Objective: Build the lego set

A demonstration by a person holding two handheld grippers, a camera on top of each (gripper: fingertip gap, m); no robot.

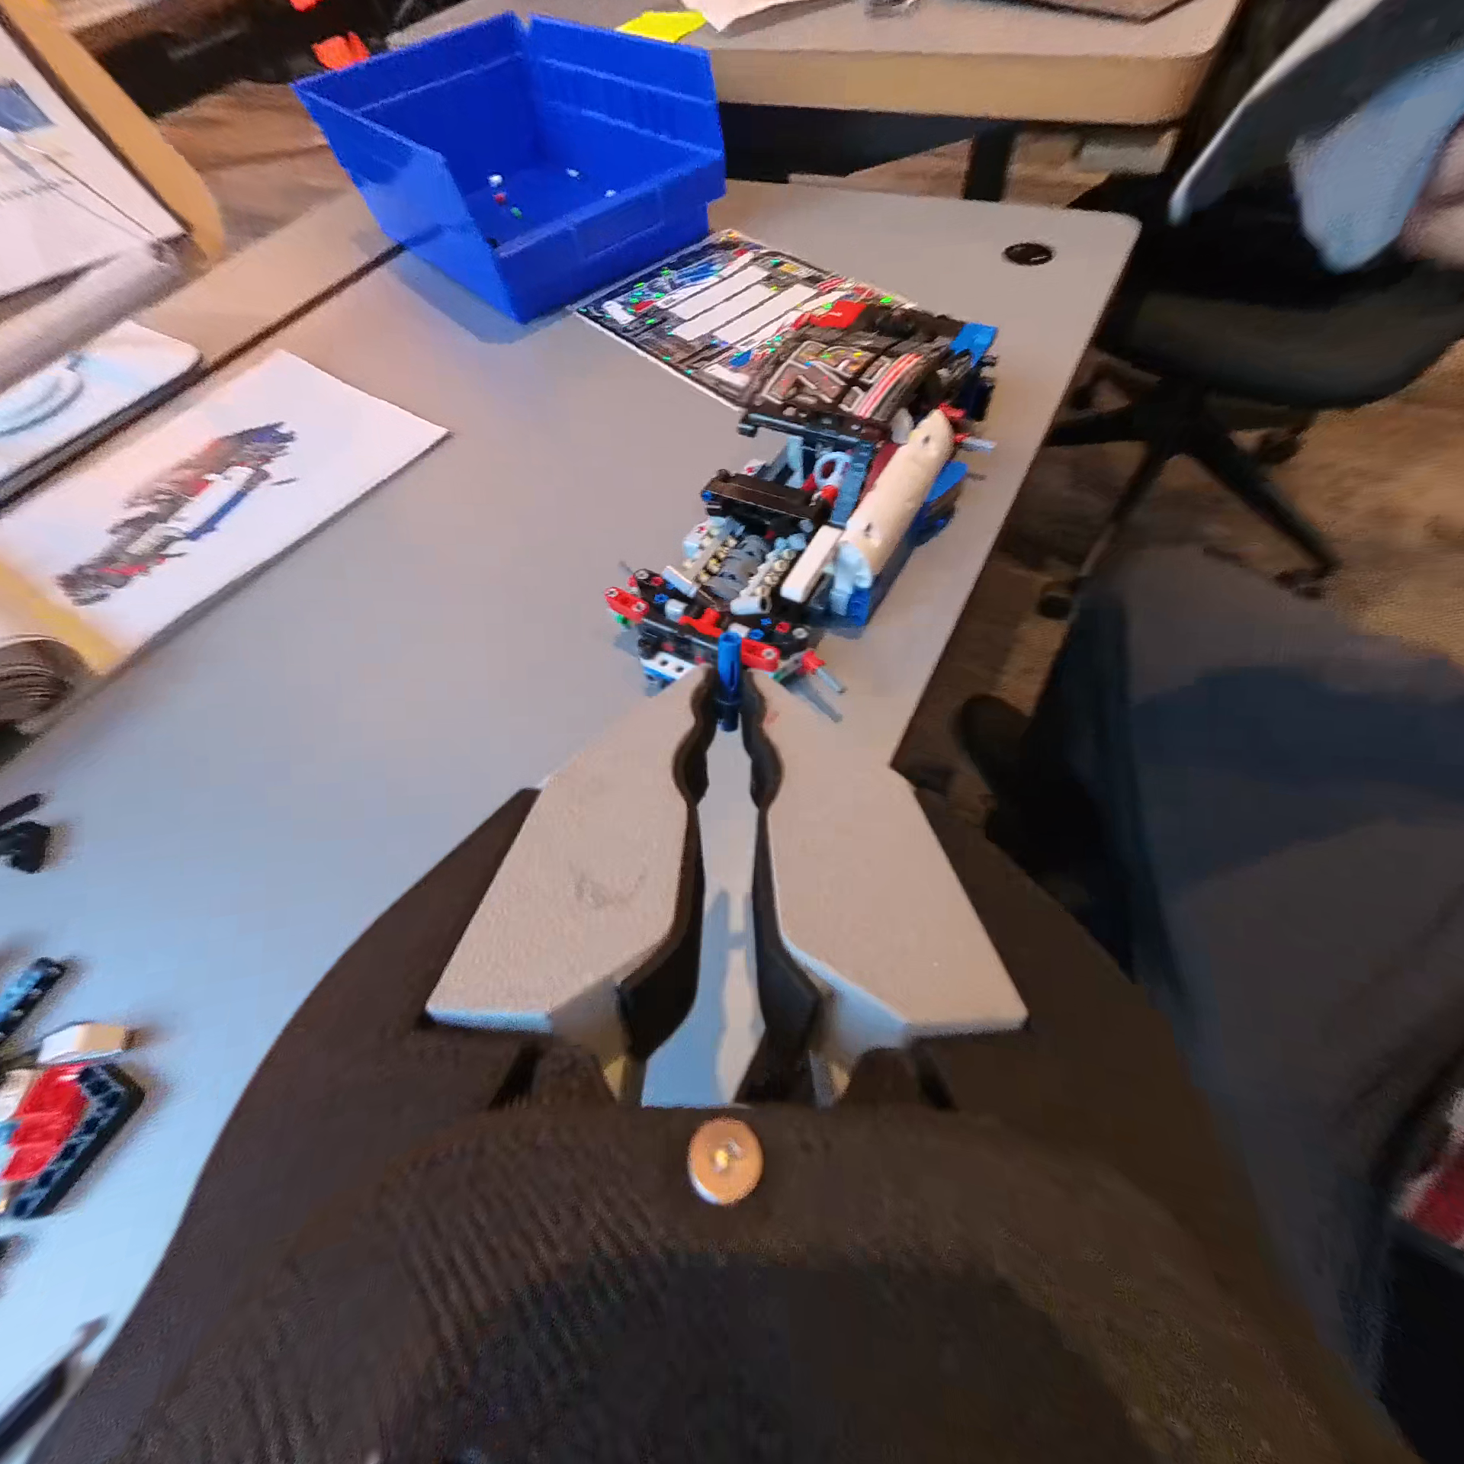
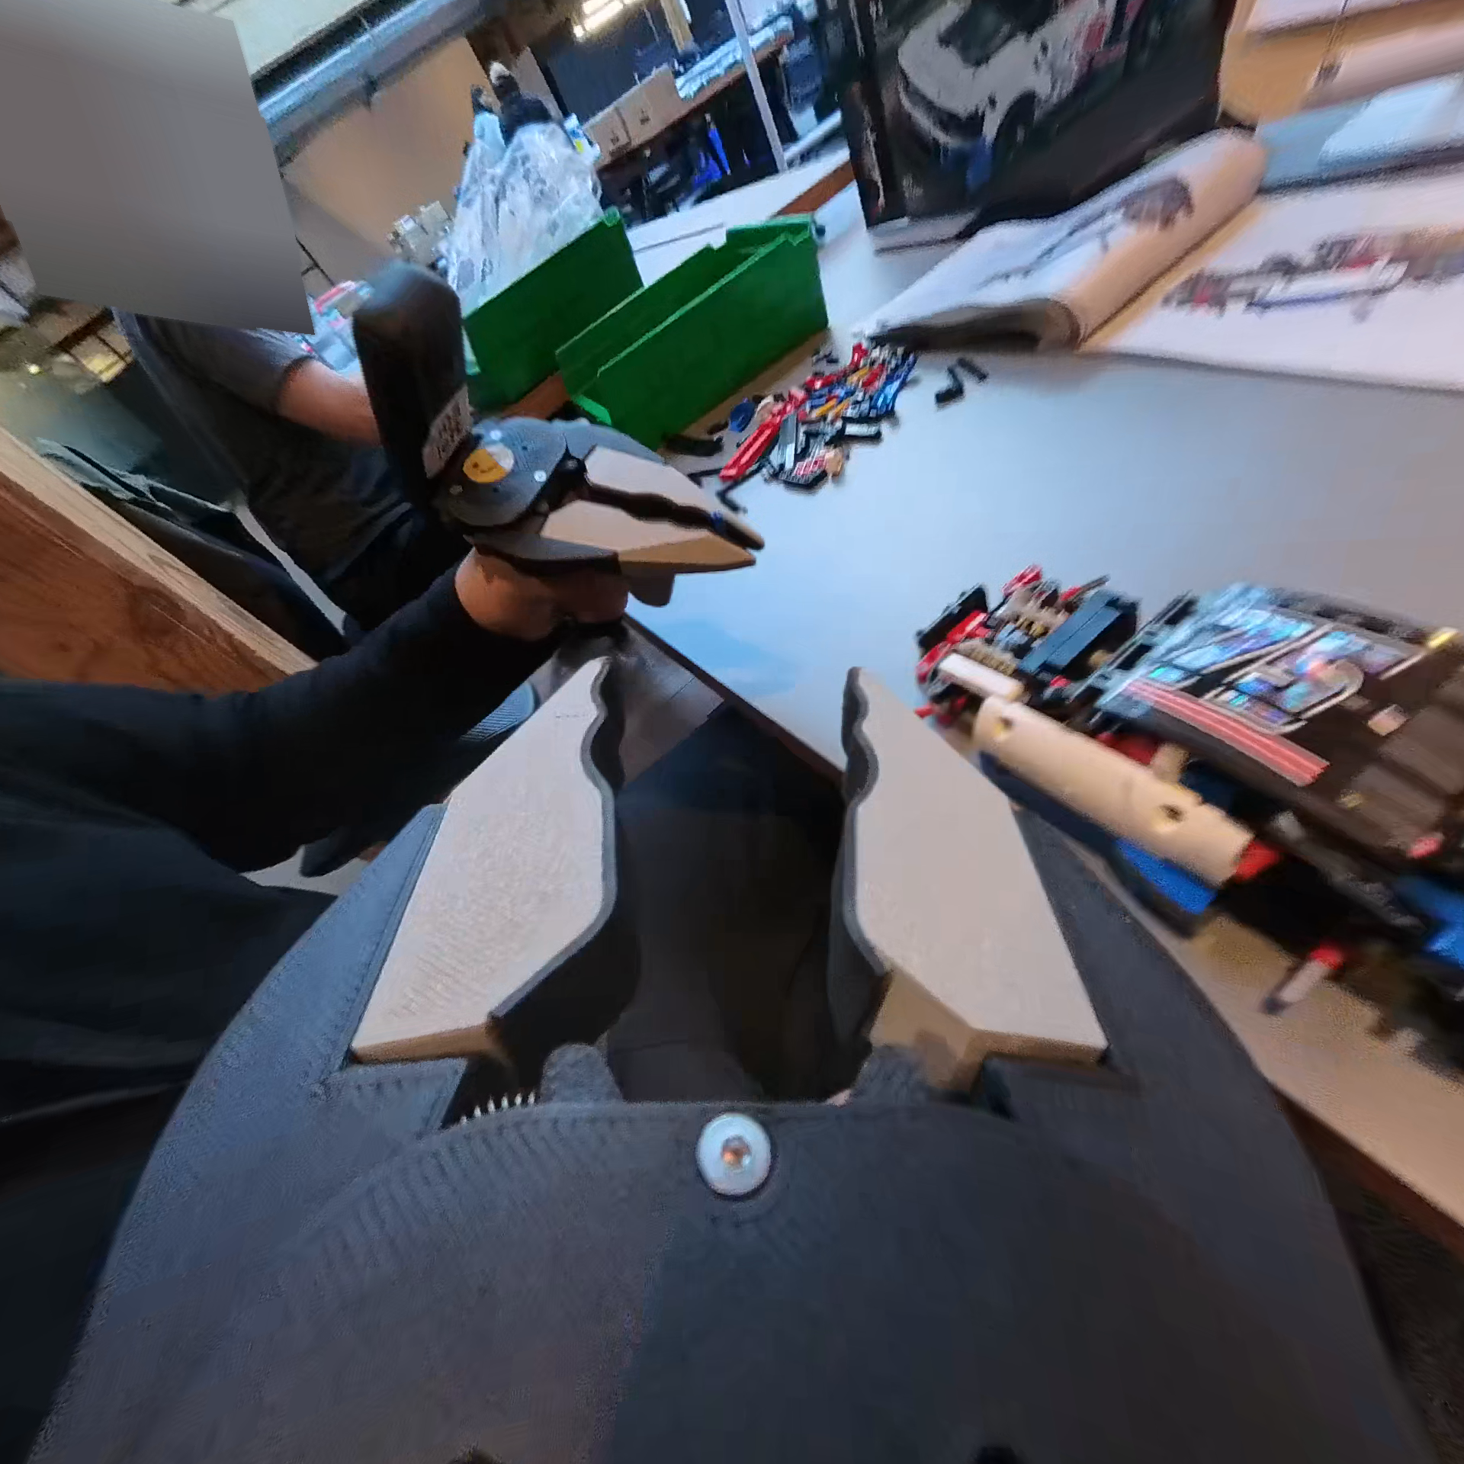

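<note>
A partly built lego car [image 1: 816, 523] in blue, black, red and white lies on the grey table [image 1: 412, 634] near its right edge; in the right wrist view it [image 2: 1188, 760] lies at the right. My left gripper [image 1: 727, 683] is shut on a small blue pin [image 1: 729, 673], held just short of the car's near end. It also shows in the right wrist view [image 2: 733, 531], held above the table's edge. My right gripper [image 2: 727, 697] is open and empty, off the table's edge, left of the car.
A blue bin [image 1: 523, 158] with a few small parts stands behind the car. An instruction sheet [image 1: 198, 491] lies at the left. Green bins [image 2: 697, 317], a pile of loose parts [image 2: 824, 420] and an open booklet [image 2: 1069, 253] lie farther on. A person sits beyond. An office chair [image 1: 1283, 317] stands right. The grippers' ends are close to 15 centimeters from one another.
</note>
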